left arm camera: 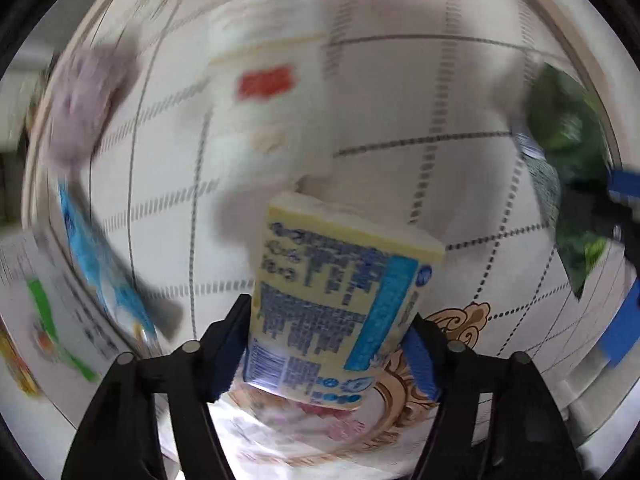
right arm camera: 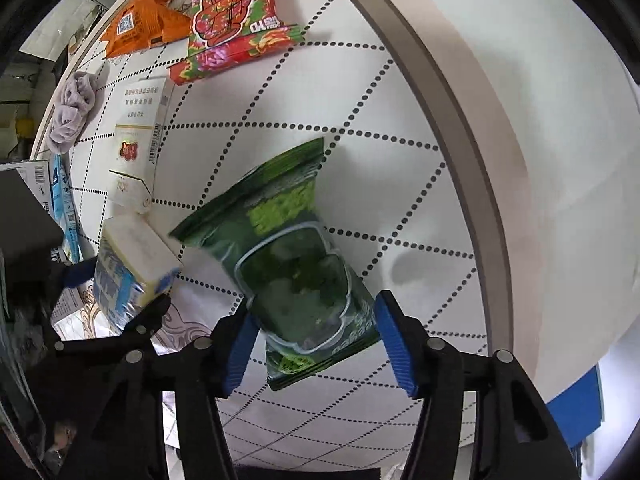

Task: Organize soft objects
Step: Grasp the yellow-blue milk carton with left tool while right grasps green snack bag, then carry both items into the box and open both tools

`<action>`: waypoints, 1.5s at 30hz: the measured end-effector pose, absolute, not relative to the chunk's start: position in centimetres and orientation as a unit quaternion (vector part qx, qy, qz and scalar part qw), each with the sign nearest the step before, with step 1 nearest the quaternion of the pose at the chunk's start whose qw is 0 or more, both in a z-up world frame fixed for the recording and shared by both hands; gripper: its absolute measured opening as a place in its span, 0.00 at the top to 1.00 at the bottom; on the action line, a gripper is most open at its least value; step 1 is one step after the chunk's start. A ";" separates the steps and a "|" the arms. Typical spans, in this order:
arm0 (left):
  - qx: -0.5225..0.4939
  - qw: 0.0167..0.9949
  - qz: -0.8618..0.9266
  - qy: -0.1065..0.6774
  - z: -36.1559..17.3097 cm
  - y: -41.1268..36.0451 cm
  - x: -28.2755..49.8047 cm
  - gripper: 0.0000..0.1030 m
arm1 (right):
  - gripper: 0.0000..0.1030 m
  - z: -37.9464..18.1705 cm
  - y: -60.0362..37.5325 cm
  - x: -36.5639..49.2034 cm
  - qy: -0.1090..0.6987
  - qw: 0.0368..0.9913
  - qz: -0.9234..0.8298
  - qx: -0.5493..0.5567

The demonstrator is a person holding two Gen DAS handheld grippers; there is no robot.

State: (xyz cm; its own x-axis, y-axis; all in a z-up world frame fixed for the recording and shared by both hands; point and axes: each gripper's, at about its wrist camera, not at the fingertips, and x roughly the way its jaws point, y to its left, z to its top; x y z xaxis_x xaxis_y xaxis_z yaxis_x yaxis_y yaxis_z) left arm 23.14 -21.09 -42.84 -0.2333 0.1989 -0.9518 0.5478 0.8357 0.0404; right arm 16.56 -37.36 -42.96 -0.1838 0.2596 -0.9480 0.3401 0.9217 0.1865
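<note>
My left gripper is shut on a pale yellow tissue pack with blue print, held above the white dotted-grid cloth; the pack also shows in the right wrist view. My right gripper is shut on a green snack bag, its pads on both sides of the bag's lower part, held above the cloth. The left wrist view is blurred by motion; the green bag shows at its right edge.
A white box with a red label lies on the cloth, a red floral snack bag and an orange pack beyond it. A grey-purple plush cloth and a blue packet lie at the left. The table's rim curves at the right.
</note>
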 end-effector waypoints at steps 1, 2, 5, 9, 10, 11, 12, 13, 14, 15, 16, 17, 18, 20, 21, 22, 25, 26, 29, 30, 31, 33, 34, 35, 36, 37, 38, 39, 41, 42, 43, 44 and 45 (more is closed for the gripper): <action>0.205 0.567 -0.145 0.785 -42.9 -20.3 23.6 0.36 | 0.40 -43.2 -37.3 16.5 0.770 0.607 -0.031 0.196; 0.163 0.565 -0.133 0.798 -43.0 -19.3 24.2 0.35 | 0.40 -43.5 -37.2 16.5 0.770 0.606 -0.030 0.195; 0.079 0.564 -0.104 0.816 -43.7 -17.0 25.1 0.35 | 0.47 -44.1 -36.6 16.2 0.769 0.609 -0.037 0.192; 0.072 0.583 -0.094 0.804 -43.9 -16.5 24.4 0.39 | 0.60 -43.5 -35.1 16.0 0.764 0.618 -0.038 0.183; 0.070 0.589 -0.089 0.800 -43.7 -16.3 24.2 0.40 | 0.62 -43.3 -34.6 15.9 0.763 0.620 -0.036 0.182; 0.065 0.598 -0.087 0.794 -43.1 -16.1 24.2 0.40 | 0.65 -43.0 -34.3 15.9 0.762 0.620 -0.035 0.183; 0.062 0.607 -0.085 0.788 -42.4 -15.9 23.9 0.40 | 0.66 -42.7 -33.9 15.8 0.761 0.621 -0.034 0.183; 0.061 0.618 -0.082 0.780 -41.6 -15.7 23.3 0.40 | 0.66 -42.3 -33.6 15.7 0.760 0.623 -0.033 0.184; 0.060 0.628 -0.080 0.772 -40.7 -15.4 22.3 0.40 | 0.67 -41.9 -33.3 15.7 0.758 0.625 -0.029 0.185; 0.055 0.641 -0.081 0.762 -39.3 -15.1 22.1 0.40 | 0.67 -41.2 -32.9 15.6 0.755 0.628 -0.026 0.186; 0.046 0.651 -0.080 0.753 -37.7 -14.7 21.6 0.40 | 0.67 -40.4 -32.4 15.4 0.751 0.633 -0.021 0.188; 0.041 0.658 -0.080 0.748 -36.7 -14.4 21.3 0.40 | 0.67 -39.6 -32.1 15.3 0.747 0.637 -0.013 0.190; 0.031 0.667 -0.081 0.740 -35.1 -13.9 20.9 0.40 | 0.67 -38.2 -31.2 15.2 0.741 0.644 0.000 0.191; 0.009 0.683 -0.085 0.725 -31.8 -12.4 19.9 0.40 | 0.67 -35.9 -29.7 15.4 0.730 0.657 0.021 0.188; -0.003 0.693 -0.085 0.716 -30.1 -11.7 19.3 0.40 | 0.67 -34.4 -28.5 15.4 0.723 0.665 0.036 0.185; -0.017 0.705 -0.085 0.704 -28.0 -10.5 18.7 0.40 | 0.67 -32.5 -27.7 16.0 0.717 0.671 0.050 0.183; -0.046 0.731 -0.071 0.677 -23.4 -8.6 18.2 0.40 | 0.68 -27.4 -25.3 16.5 0.696 0.690 0.091 0.175; -0.055 0.737 -0.064 0.671 -22.2 -7.5 18.2 0.40 | 0.67 -25.5 -23.5 17.1 0.688 0.697 0.109 0.171; -0.078 0.755 -0.037 0.650 -18.3 -3.2 18.8 0.40 | 0.67 -20.6 -21.2 17.7 0.670 0.706 0.156 0.166; -0.079 0.760 -0.031 0.644 -17.6 -2.3 18.8 0.40 | 0.67 -19.5 -20.1 18.1 0.666 0.709 0.167 0.162; -0.077 0.764 -0.024 0.640 -16.9 -1.3 18.9 0.40 | 0.67 -18.5 -18.6 18.7 0.661 0.712 0.178 0.155; -0.079 0.771 -0.010 0.632 -15.6 1.6 19.6 0.40 | 0.68 -17.0 -15.9 20.1 0.653 0.719 0.190 0.142; -0.079 0.773 -0.005 0.629 -15.0 3.0 20.1 0.40 | 0.67 -16.5 -14.3 20.8 0.652 0.720 0.194 0.139; -0.080 0.775 0.002 0.627 -14.9 4.3 20.6 0.40 | 0.67 -16.2 -12.5 21.8 0.653 0.717 0.200 0.140; -0.084 0.776 0.009 0.625 -14.9 5.6 21.3 0.40 | 0.67 -16.1 -10.9 22.4 0.655 0.715 0.203 0.137; -0.087 0.775 0.014 0.626 -15.1 6.9 21.9 0.40 | 0.67 -16.2 -9.5 23.2 0.656 0.714 0.203 0.134; -0.092 0.772 0.018 0.628 -15.6 8.5 22.9 0.40 | 0.67 -16.5 -7.7 24.3 0.660 0.711 0.202 0.132; -0.096 0.769 0.018 0.632 -16.5 9.6 23.8 0.40 | 0.67 -16.7 -6.5 24.8 0.664 0.708 0.201 0.130; -0.103 0.759 0.017 0.643 -18.0 11.8 25.3 0.40 | 0.67 -18.1 -3.3 27.0 0.675 0.699 0.195 0.129; -0.109 0.752 0.015 0.650 -19.1 12.9 26.2 0.40 | 0.67 -19.0 -2.2 27.9 0.681 0.695 0.191 0.128; -0.113 0.743 0.014 0.659 -20.2 13.8 26.9 0.40 | 0.68 -20.5 -1.0 29.2 0.689 0.691 0.183 0.122; -0.118 0.734 0.010 0.669 -21.4 14.8 27.7 0.40 | 0.67 -21.3 0.1 30.0 0.693 0.688 0.176 0.120; -0.122 0.723 0.002 0.680 -22.9 15.9 28.7 0.40 | 0.68 -22.7 1.3 31.0 0.700 0.684 0.168 0.115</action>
State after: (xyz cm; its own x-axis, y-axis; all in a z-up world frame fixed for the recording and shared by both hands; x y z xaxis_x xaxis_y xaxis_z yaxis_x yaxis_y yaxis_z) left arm 28.70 15.92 -22.89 0.0750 -0.1630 -0.9838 -0.1700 0.9700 -0.1737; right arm 30.96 1.35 -22.68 -0.0376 0.3917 -0.9193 -0.0682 0.9168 0.3934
